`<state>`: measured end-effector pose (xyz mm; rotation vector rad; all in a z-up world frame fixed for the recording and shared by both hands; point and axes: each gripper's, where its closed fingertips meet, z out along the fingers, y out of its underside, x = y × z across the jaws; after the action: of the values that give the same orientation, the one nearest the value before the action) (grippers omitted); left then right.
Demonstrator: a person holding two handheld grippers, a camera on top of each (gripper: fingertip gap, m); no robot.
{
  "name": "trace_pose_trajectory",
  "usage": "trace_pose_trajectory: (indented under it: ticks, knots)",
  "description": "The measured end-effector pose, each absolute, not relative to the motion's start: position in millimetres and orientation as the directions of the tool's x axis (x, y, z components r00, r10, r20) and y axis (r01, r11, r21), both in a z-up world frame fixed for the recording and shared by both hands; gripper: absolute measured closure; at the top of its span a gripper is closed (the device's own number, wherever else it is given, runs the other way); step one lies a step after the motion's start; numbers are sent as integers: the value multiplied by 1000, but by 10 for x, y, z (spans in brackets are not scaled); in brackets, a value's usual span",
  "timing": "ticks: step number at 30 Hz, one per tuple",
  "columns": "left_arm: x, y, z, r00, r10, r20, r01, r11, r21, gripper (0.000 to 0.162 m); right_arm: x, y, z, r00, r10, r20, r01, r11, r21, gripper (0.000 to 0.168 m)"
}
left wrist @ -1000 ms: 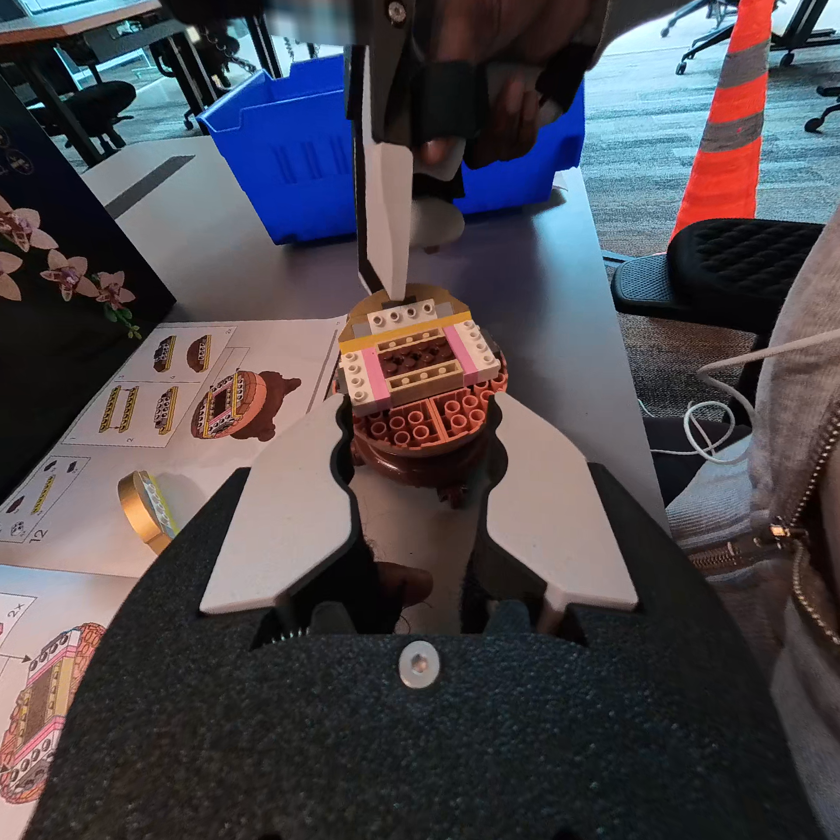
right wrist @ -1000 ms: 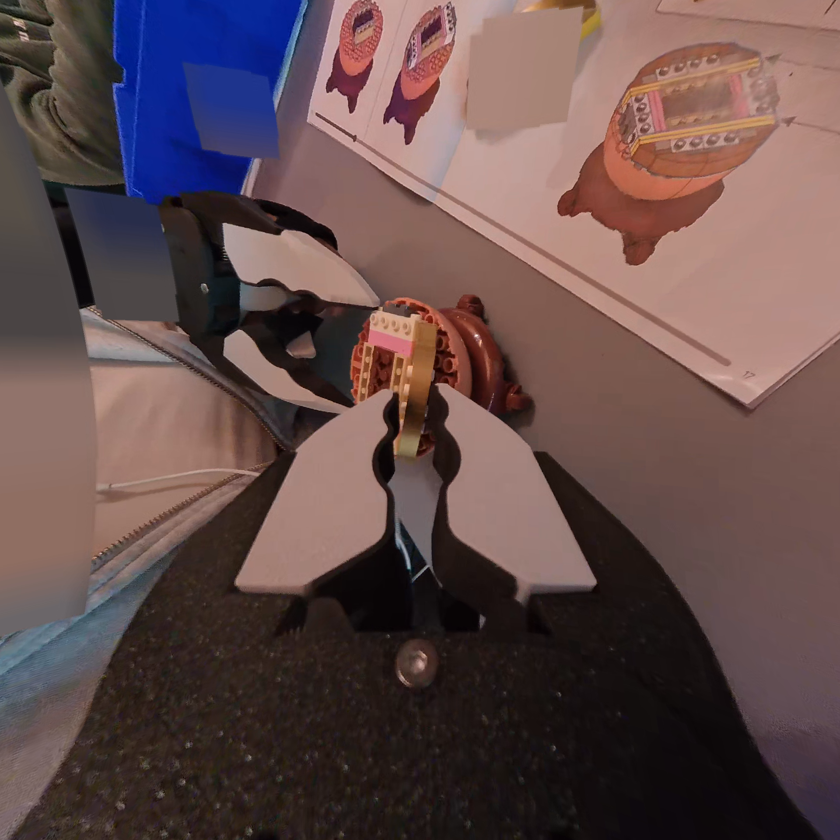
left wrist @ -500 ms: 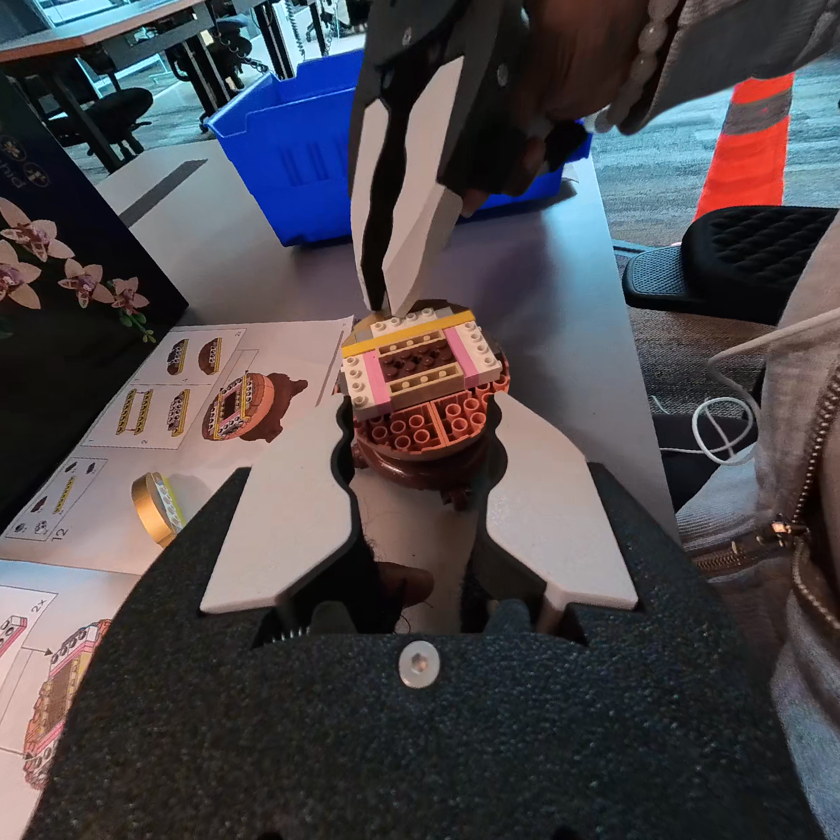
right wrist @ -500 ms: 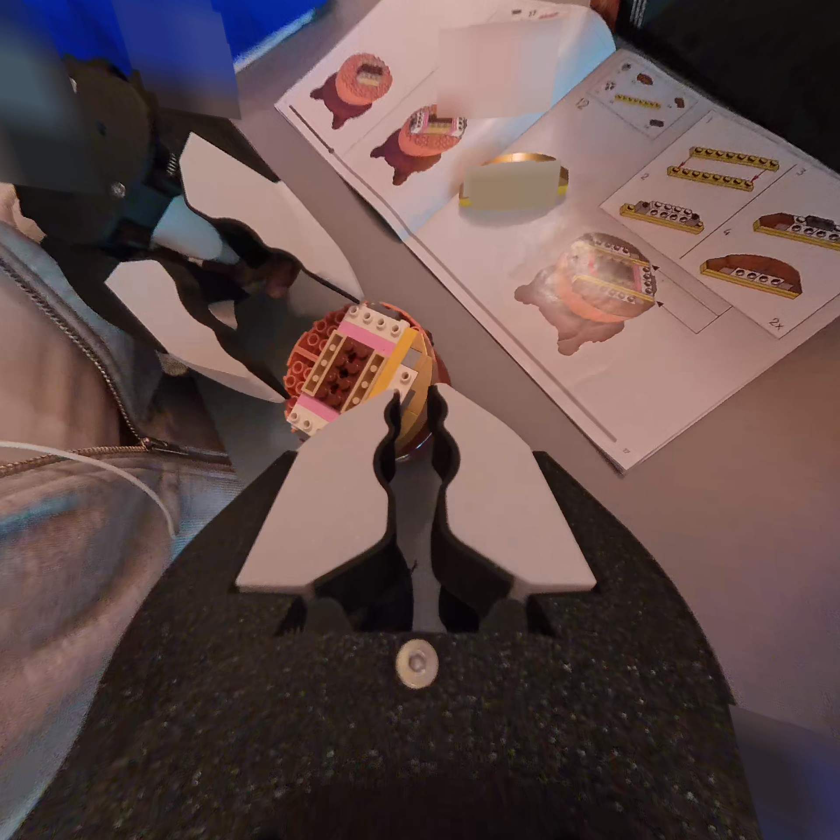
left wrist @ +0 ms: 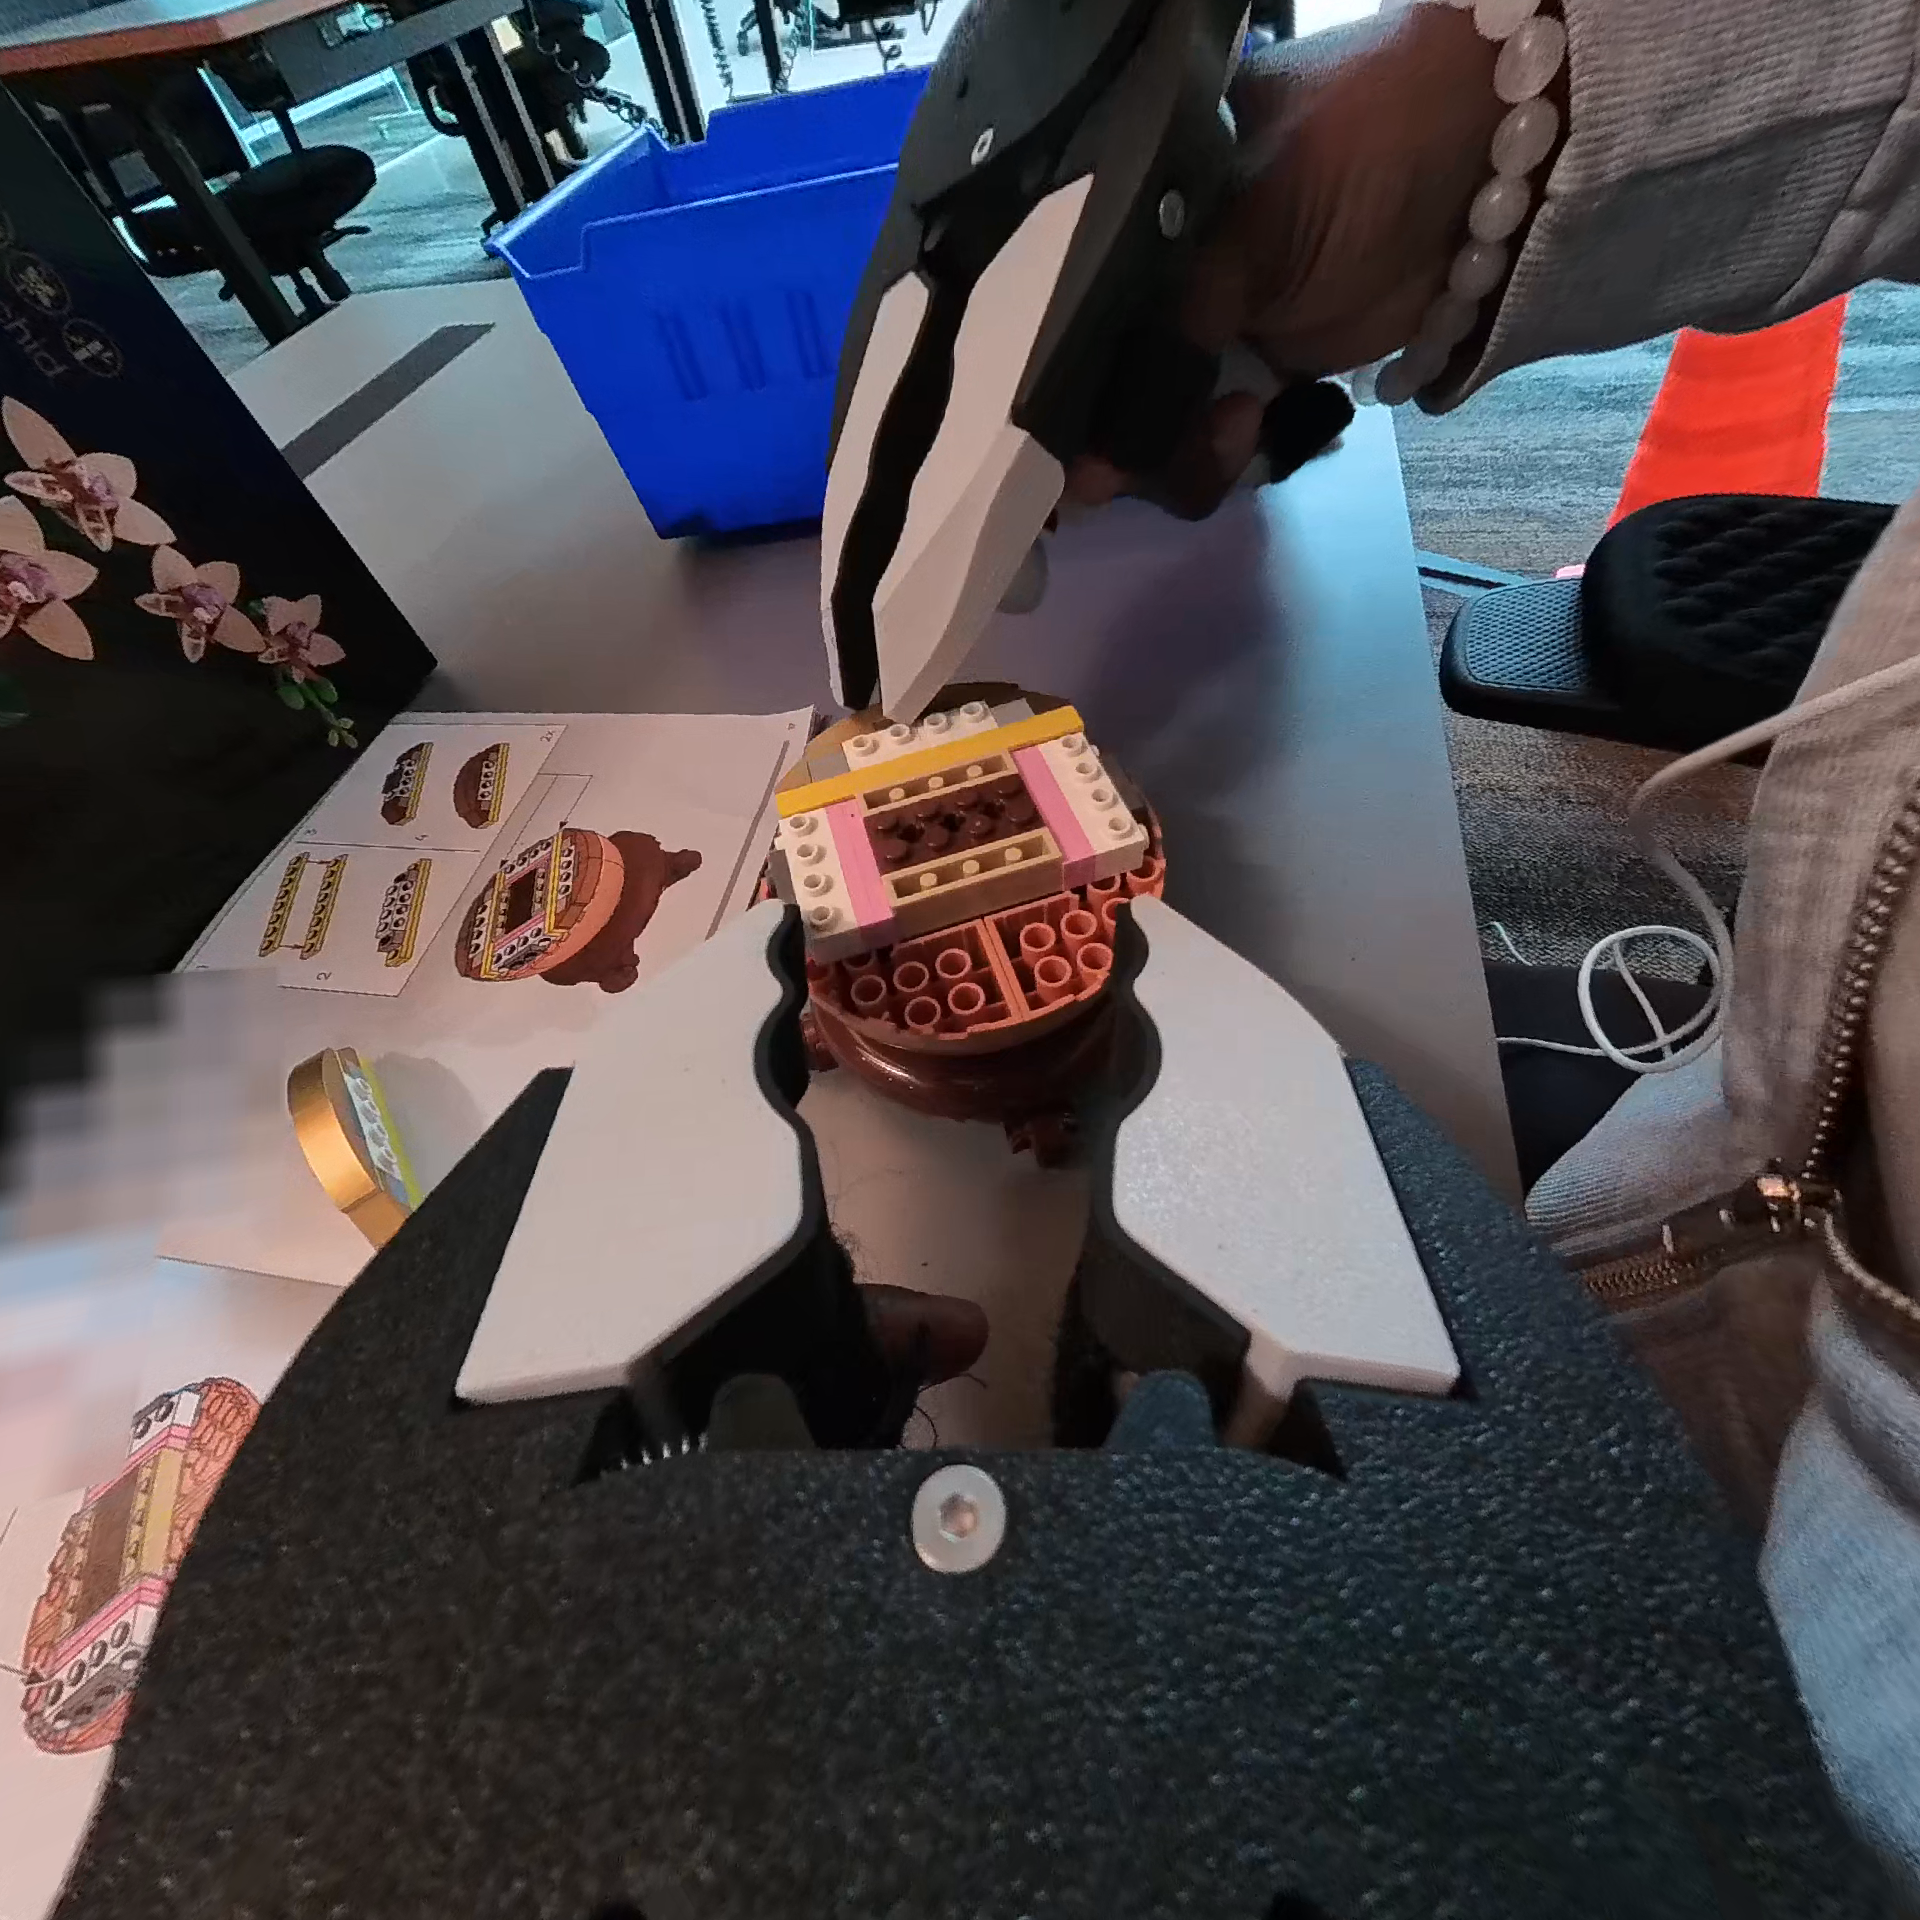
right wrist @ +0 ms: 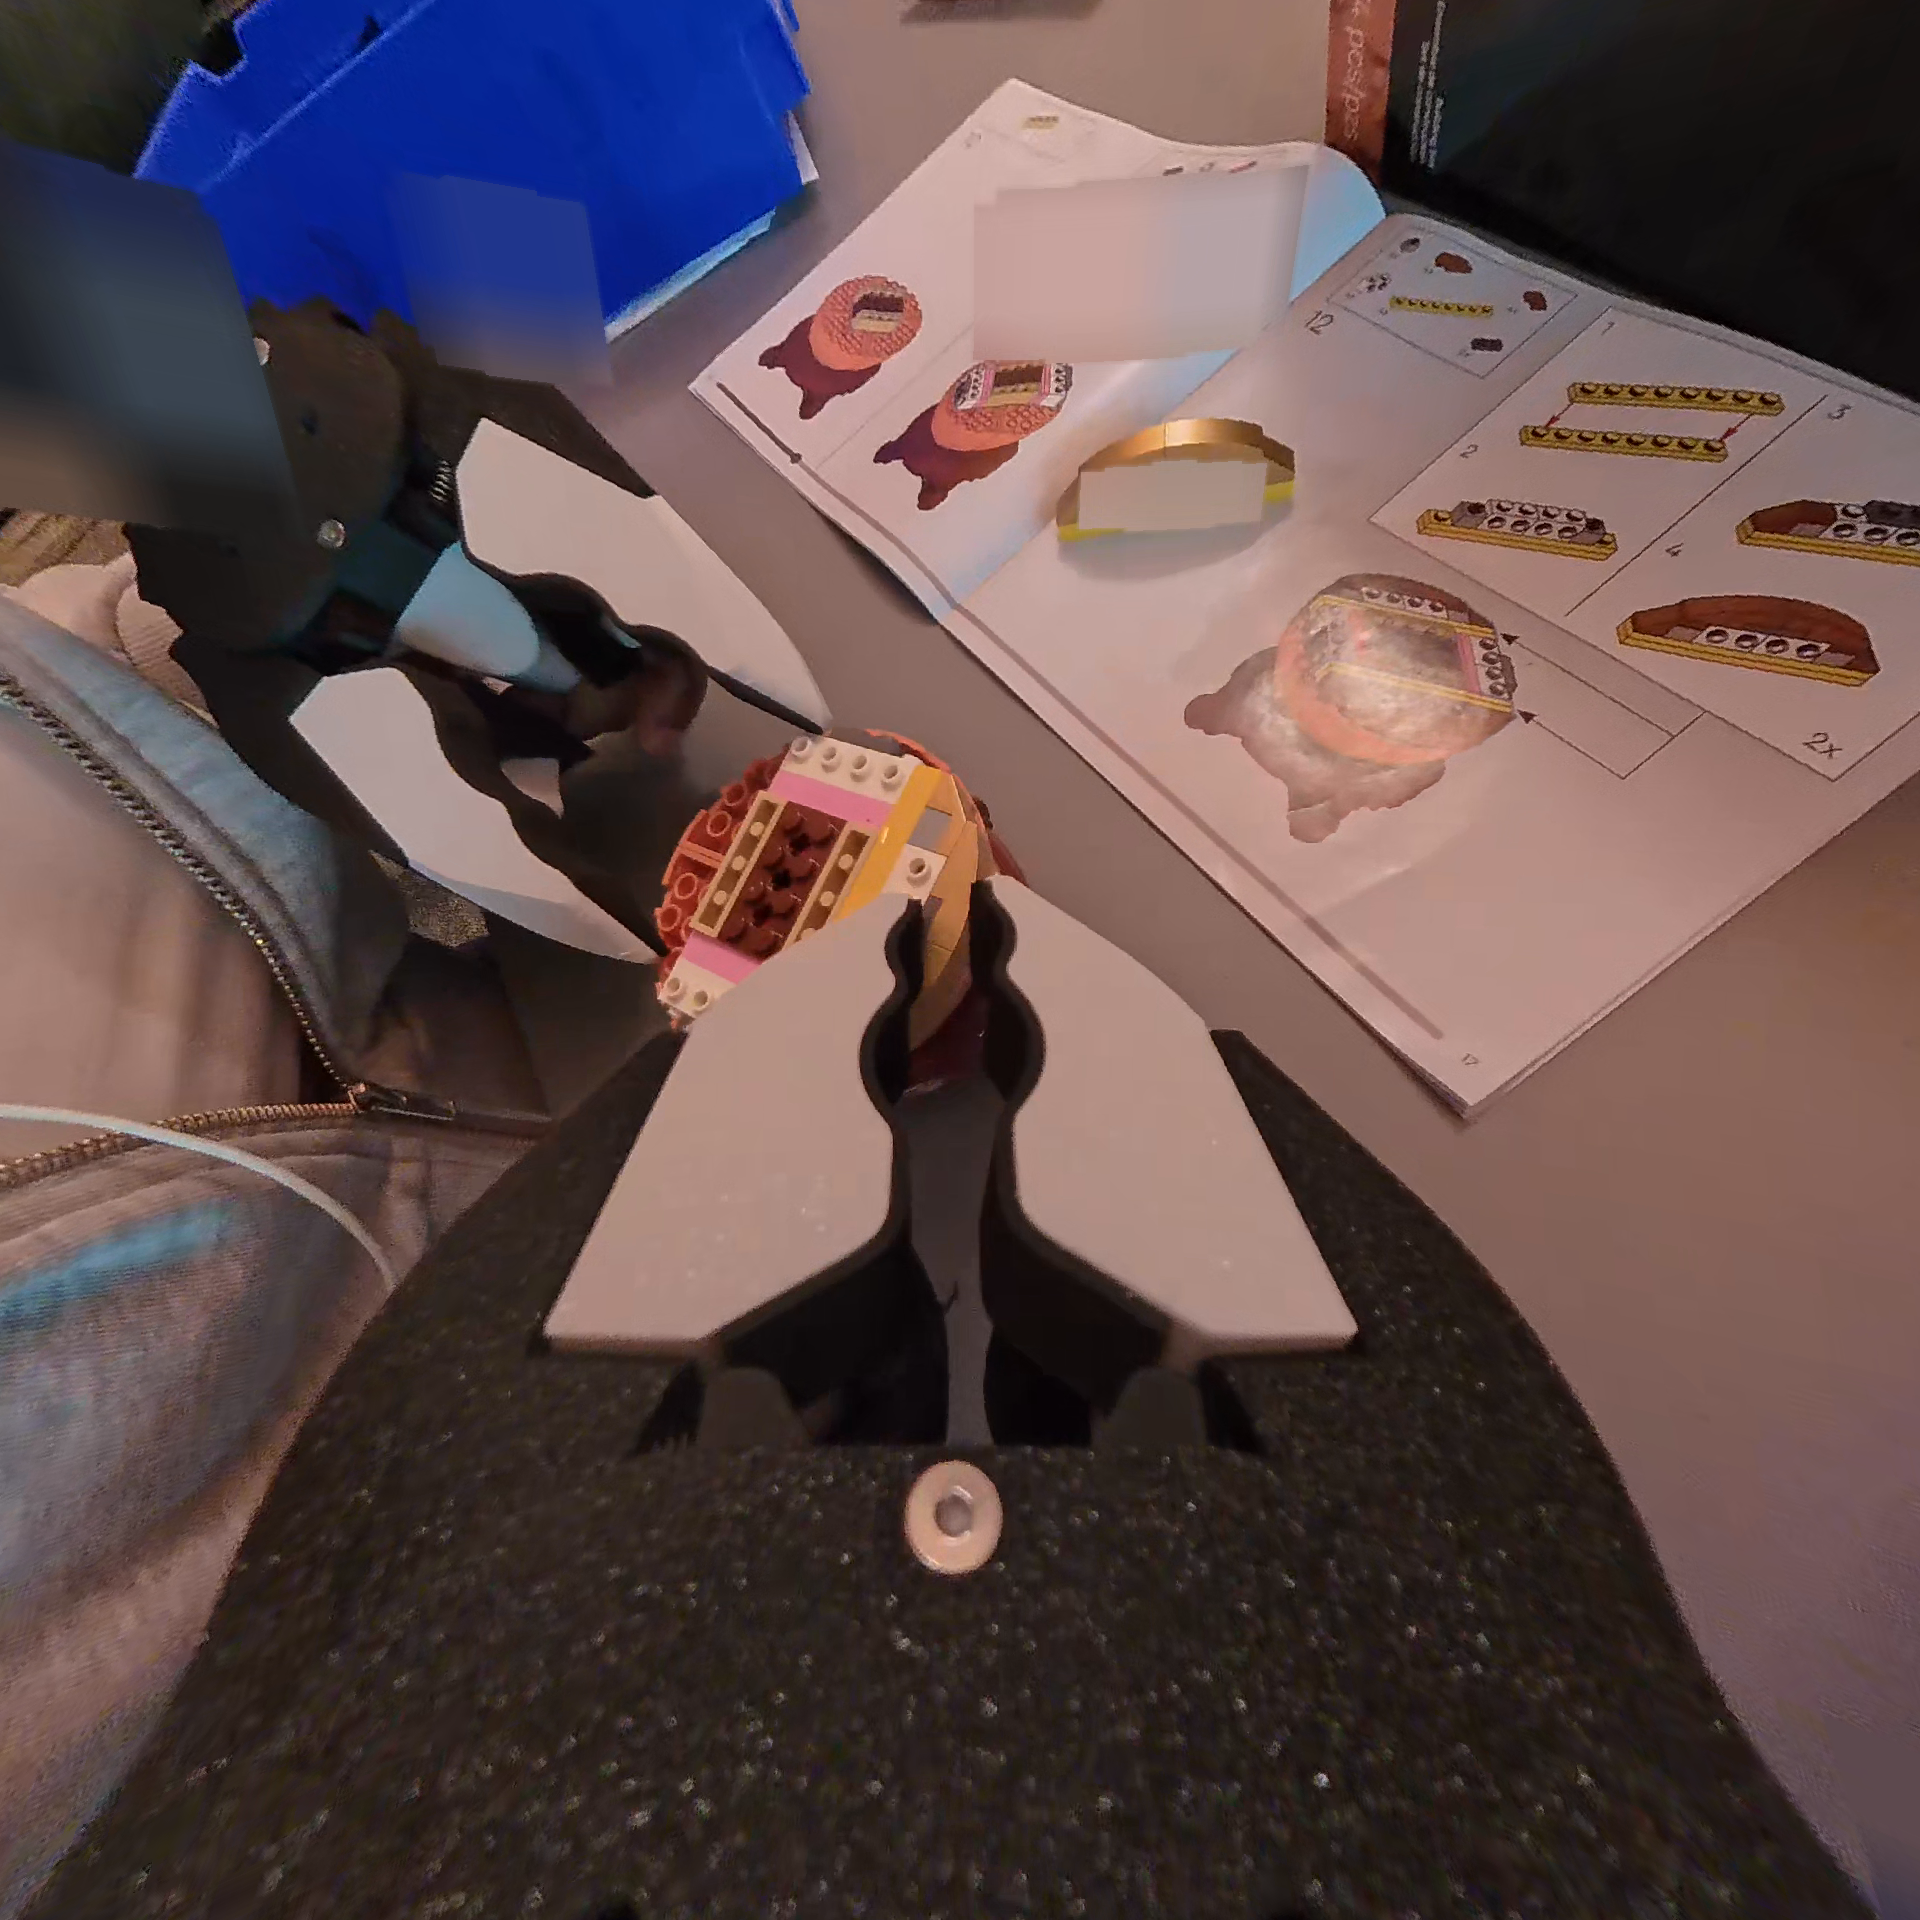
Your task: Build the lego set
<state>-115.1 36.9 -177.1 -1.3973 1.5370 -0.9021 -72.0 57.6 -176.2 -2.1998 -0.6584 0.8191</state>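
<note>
Lego pot sits on the grey table between the spread fingers of the left gripper, whose jaws straddle its salmon studded layer and brown footed base; whether they actually press it I cannot tell, though they look released around it rather than clenched. From above, the right gripper comes down with its jaws nearly closed, pinching the gold curved panel at the far rim of the pot — in the right wrist view that panel runs up between the two tips. On the pot the frame of white, pink, yellow and tan bricks is in place around a dark brown centre, so the core looks built. One gold panel seems to be going on now; the second gold curved panel lies apart on the open instruction booklet, not yet fitted. Farther out stand the blue bin and the dark set box with orchids printed on it, so I judge the flowers remain to be made.
</note>
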Motion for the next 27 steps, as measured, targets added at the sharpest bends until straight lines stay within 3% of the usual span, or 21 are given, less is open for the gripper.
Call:
trace_pose_trajectory:
  ticks: [8,11,15,27]
  knots:
    - [-1163,383,-1772,-9,-992,-125,-369,119,-922,110,-741,575,-1758,682,707,-187,357,-545,-759,160]
    - [-1163,386,-1771,-7,-993,-118,-358,113,-927,110,-773,550,-1750,665,736,-128,421,-510,-750,168]
    - [-1159,384,-1771,-7,-993,-116,-342,111,-933,110,-825,526,-1754,647,760,-67,489,-480,-728,163]
    - [-1149,388,-1764,-4,-995,-101,-306,97,-947,111,-878,513,-1778,672,713,-197,484,-625,-612,168]
